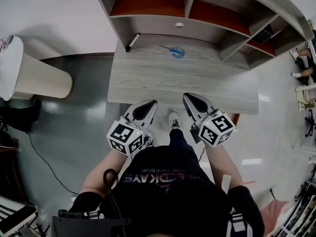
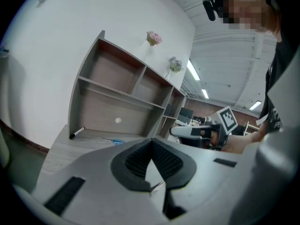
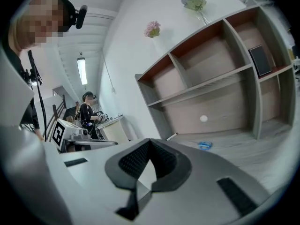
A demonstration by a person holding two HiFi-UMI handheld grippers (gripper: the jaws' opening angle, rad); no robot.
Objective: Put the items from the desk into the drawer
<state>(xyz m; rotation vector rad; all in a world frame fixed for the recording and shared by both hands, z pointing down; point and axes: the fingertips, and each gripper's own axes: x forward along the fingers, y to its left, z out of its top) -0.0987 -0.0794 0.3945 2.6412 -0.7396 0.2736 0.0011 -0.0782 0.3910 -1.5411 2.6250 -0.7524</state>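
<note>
Scissors (image 1: 175,51) with blue handles lie near the back edge of the desk (image 1: 197,85), about midway along it. A black marker (image 1: 132,42) lies in the back left corner beside the shelf unit's side wall. The left gripper (image 1: 149,104) and the right gripper (image 1: 189,98) hover at the desk's front edge, each with its jaws pressed together on nothing, well apart from both items and from the white knob (image 1: 179,24) on the panel behind the scissors.
</note>
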